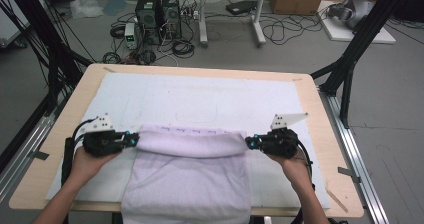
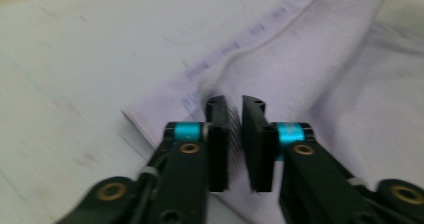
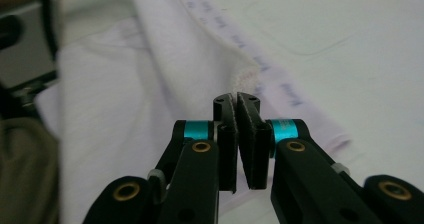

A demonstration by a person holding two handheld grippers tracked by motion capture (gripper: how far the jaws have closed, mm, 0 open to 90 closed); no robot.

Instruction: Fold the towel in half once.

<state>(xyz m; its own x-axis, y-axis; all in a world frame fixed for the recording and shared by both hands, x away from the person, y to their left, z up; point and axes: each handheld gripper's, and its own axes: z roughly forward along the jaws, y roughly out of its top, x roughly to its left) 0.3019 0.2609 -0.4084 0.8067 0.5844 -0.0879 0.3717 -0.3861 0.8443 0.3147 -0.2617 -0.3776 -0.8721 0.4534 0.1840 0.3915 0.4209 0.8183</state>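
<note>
The pale lilac towel [image 1: 187, 174] lies on the white sheet [image 1: 200, 101] at the near edge of the worktop [image 1: 320, 134], its near end hanging over that edge and its far part raised into a rolled fold [image 1: 192, 143] between the two claws. The fold is held at its left corner by the left claw [image 1: 134, 139] and at its right corner by the right claw [image 1: 250, 142].

In the left gripper view a narrow gap is seen between the pads, with only a thin tuft of cloth in it [image 2: 234, 115]; the grip there is judged weak, and that corner could slip out if the fold is pulled on. In the right gripper view the pads are nearly shut on the towel's edge [image 3: 236, 100], a firmer hold. If one corner is lost, the fold would likely sag on that side and land askew. Uneven pull between the hands could also skew the printed hem [image 3: 260, 66], and the overhanging end might drag the towel off the worktop.

Both claws are held level, pointing inward toward each other, with the forearms coming in from the near side and the hands [image 1: 90, 164] wrapped under the gripper bodies.
</note>
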